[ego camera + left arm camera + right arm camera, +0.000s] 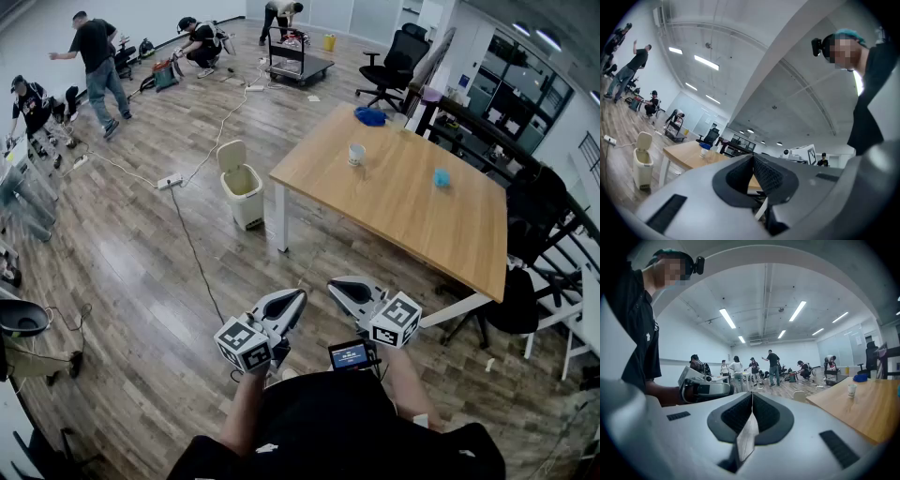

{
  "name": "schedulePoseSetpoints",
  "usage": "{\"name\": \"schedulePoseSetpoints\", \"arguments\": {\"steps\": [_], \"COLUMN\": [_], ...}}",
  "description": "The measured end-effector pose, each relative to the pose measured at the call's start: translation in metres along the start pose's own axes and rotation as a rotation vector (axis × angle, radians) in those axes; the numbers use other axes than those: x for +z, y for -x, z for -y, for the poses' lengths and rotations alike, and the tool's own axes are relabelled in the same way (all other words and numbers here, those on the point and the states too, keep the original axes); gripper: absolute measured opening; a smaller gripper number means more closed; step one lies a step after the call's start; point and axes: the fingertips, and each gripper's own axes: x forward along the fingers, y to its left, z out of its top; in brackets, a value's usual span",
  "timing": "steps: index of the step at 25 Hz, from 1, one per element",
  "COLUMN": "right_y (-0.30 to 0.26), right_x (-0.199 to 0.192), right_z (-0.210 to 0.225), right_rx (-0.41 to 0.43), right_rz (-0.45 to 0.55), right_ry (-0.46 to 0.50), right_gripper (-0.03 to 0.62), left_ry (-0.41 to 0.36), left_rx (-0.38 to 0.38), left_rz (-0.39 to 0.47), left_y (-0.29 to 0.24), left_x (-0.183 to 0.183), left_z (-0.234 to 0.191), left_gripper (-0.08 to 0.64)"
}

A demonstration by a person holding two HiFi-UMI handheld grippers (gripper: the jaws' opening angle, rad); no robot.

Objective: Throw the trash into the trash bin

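- Trash bin [242, 192] on the wood floor, just beside a white corner leg of the worktop [412, 220]. Cream, narrow, upright, hinged lid tipped up and back, mouth open.
- On the worktop, well apart from the bin: white paper cup [356, 153] upright towards the far-left part, blue crumpled item [370, 116] near the far edge, small teal item [442, 177] farther right. All three apart from one another.
- Left tool [298, 296] closed, ribbed pads meeting at the tips, nothing between them. Held low before the body, over floor.
- Right tool [336, 284] likewise closed and empty, just beside the left, well short of the worktop.
- Power strip [170, 181] and black cable [192, 248] on the floor left of the bin.
- People [94, 56] at work along the far wall.
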Motion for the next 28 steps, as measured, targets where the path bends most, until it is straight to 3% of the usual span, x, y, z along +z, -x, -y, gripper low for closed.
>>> {"name": "schedulePoseSetpoints", "arguments": {"steps": [4,6,9,13,17,22,28], "right_y": [-0.012,-0.019,-0.024,-0.021,-0.031,-0.066,-0.134], "right_x": [0.002,0.011,0.016,0.016,0.018,0.019,0.022], "right_z": [-0.001,0.005,0.017,0.039,0.074,0.126,0.207], "right_rx": [0.002,0.010,0.001,-0.050,-0.107,-0.074,-0.007], "right_rz": [-0.011,-0.019,-0.035,-0.026,-0.006,0.009,0.014], "right_ry": [-0.006,0.022,0.047,0.004,-0.018,-0.055,-0.091], "right_gripper": [-0.002,-0.002,-0.002,-0.002,-0.002,-0.002,-0.002], "left_ry": [-0.117,-0.140,-0.135,-0.134,-0.089,-0.070,-0.072], "left_rx": [-0.010,-0.005,0.003,0.001,0.064,0.117,0.136], "left_rz": [-0.036,-0.023,-0.001,-0.001,-0.008,-0.012,-0.090], "left_y": [0.003,-0.004,-0.012,-0.018,-0.021,-0.042,-0.097], "left_x": [0.008,0.020,0.031,0.036,0.036,0.049,0.064], "left_z": [-0.001,-0.010,-0.025,-0.035,-0.068,-0.119,-0.198], "left_gripper": [0.006,0.006,0.006,0.006,0.006,0.006,0.006]}}
